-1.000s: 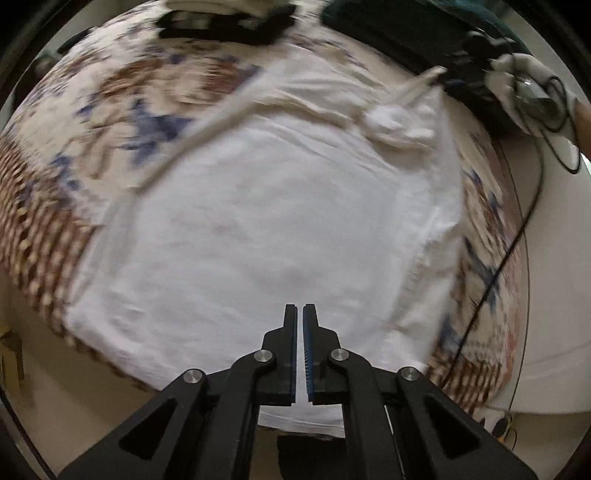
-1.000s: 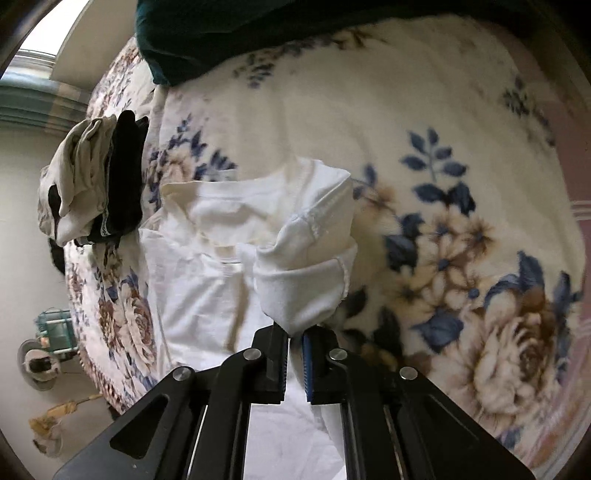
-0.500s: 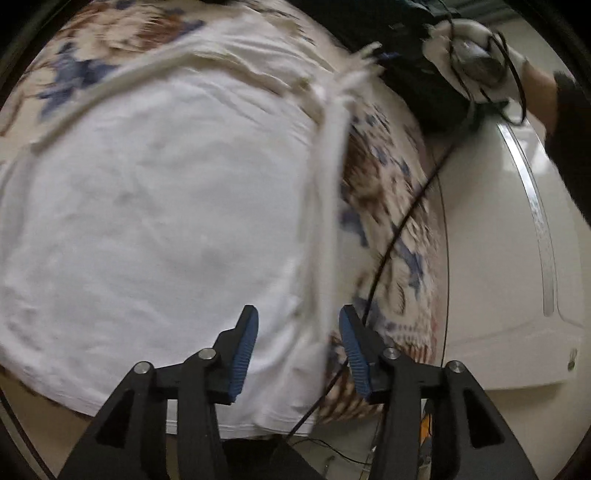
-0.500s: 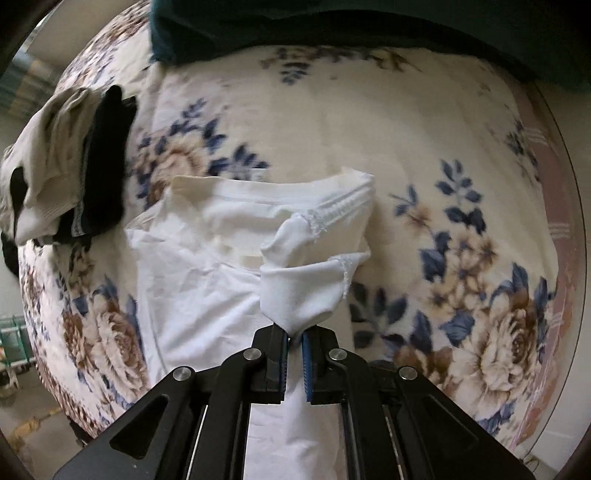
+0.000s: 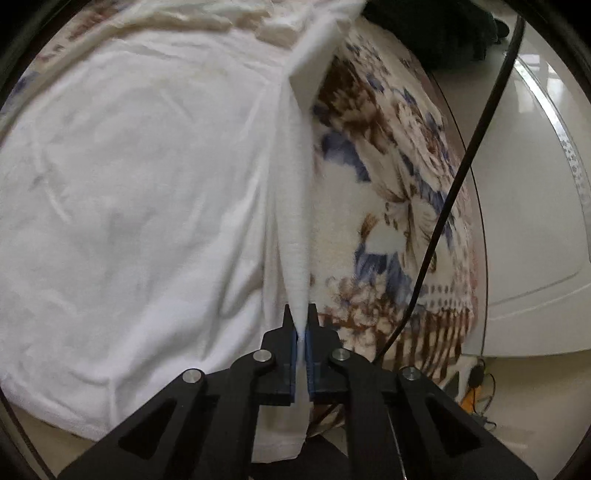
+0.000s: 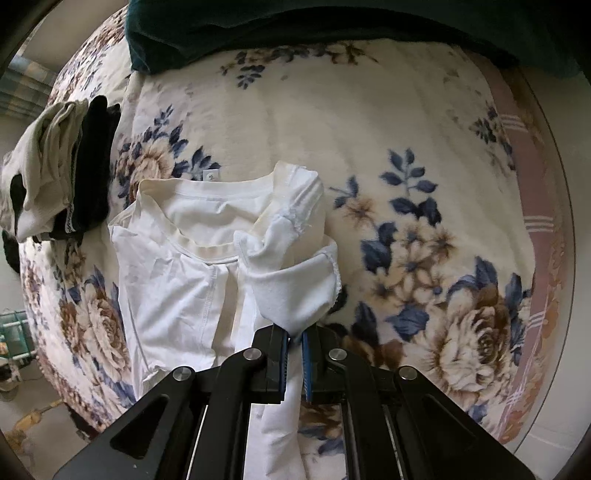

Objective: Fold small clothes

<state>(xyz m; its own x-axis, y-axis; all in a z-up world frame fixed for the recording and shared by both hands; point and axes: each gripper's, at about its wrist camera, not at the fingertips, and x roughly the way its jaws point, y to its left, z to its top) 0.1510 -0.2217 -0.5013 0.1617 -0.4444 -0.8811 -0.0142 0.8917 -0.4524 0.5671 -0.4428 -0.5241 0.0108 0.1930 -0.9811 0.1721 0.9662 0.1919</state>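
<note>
White shirt (image 5: 129, 206) — side edge pinched, both claws

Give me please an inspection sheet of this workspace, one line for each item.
Surface: flowered blanket on a bed.
Job's things: white shirt spread flat, one side edge lifted.
Clutter: pile of beige and black clothes; dark green cloth.
Grippers: left hand-held gripper shut on the shirt's side edge; right hand-held gripper shut on its sleeve.
Cables: black cable hanging over the blanket.
Surroundings: pale floor.
</note>
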